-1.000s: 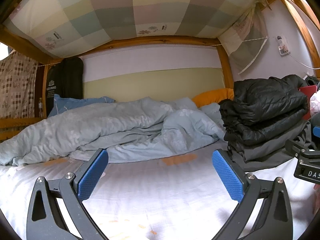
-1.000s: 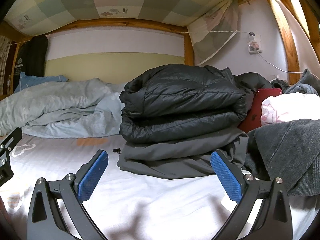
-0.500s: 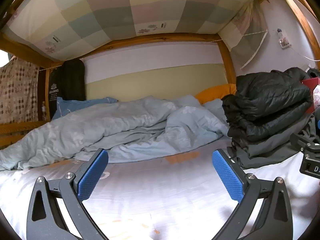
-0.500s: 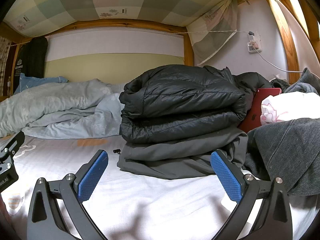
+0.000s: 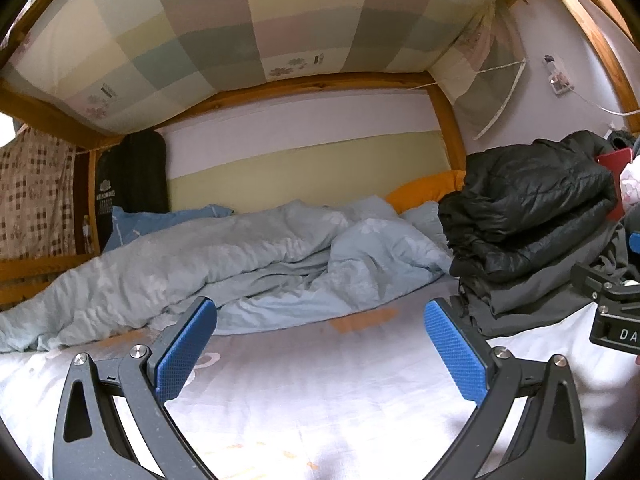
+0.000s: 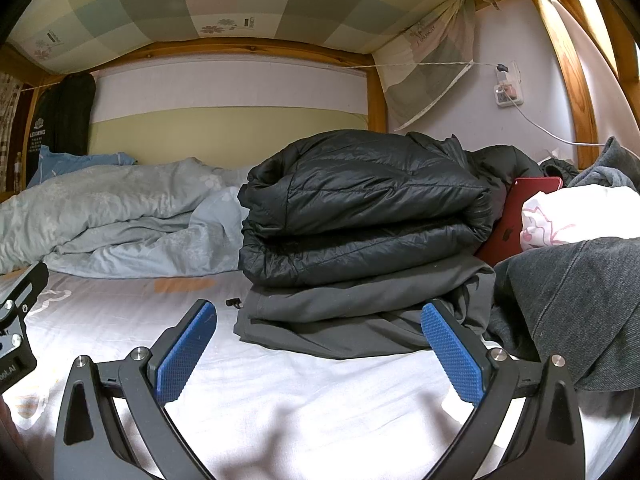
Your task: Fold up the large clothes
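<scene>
A folded black puffer jacket (image 6: 360, 208) lies stacked on a folded dark grey garment (image 6: 360, 312) on the white bed sheet (image 6: 304, 392). The stack also shows at the right of the left wrist view (image 5: 528, 208). My right gripper (image 6: 318, 352) is open and empty, just in front of the stack. My left gripper (image 5: 320, 352) is open and empty over the bare sheet (image 5: 320, 392), left of the stack. A dark grey denim-like garment (image 6: 572, 304) lies loose at the right.
A rumpled light blue duvet (image 5: 224, 256) lies along the back of the bed. An orange pillow (image 5: 424, 188) sits behind it. A red tablet (image 6: 516, 220) and a white cloth (image 6: 576, 212) lie behind the stack. Wooden bunk posts (image 6: 576, 92) frame the bed.
The left gripper's view has tilted up slightly and swung a little right, so the jacket stack sits higher in it. The right gripper has barely moved. Both stay open.
</scene>
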A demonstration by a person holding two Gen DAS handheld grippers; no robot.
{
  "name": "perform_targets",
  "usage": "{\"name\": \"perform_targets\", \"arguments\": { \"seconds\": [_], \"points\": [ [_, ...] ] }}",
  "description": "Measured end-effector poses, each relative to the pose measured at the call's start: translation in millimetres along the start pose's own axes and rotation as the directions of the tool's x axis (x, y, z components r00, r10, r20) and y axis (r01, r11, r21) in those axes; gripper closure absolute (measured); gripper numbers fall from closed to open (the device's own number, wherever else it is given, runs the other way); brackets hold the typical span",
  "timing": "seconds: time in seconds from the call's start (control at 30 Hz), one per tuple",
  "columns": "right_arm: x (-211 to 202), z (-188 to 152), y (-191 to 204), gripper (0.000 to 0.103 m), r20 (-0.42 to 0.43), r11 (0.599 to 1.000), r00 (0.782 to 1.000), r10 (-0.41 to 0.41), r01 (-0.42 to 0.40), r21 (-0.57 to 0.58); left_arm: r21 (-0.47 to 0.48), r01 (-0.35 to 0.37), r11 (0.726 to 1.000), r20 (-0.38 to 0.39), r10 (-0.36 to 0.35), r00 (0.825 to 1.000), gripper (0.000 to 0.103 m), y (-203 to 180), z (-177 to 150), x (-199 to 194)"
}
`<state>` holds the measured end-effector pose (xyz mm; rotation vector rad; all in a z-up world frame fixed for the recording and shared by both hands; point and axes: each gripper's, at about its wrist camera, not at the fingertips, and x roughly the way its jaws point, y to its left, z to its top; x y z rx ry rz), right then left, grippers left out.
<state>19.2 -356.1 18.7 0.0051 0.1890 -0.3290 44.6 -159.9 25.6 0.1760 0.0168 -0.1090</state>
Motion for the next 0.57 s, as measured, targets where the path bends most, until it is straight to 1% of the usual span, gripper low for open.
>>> {"name": "perform_targets", "arguments": {
  "seconds": [0.2, 0.57],
  "points": [
    [-0.6, 0.2, 0.6, 0.000, -0.001, 1.000, 1.000, -0.001, 0.001, -0.001, -0.029, 0.004, 1.000, -0.028, -0.005, 1.000, 0.000, 5.2, -0.1, 5.4],
    [-0.1, 0.2, 1.0, 0.000, -0.004, 1.000, 1.000, -0.001, 0.001, -0.002, -0.051, -0.008, 0.999, -0.037, 0.006, 0.999, 0.000, 8.4, -0.5, 8.5]
  ]
}}
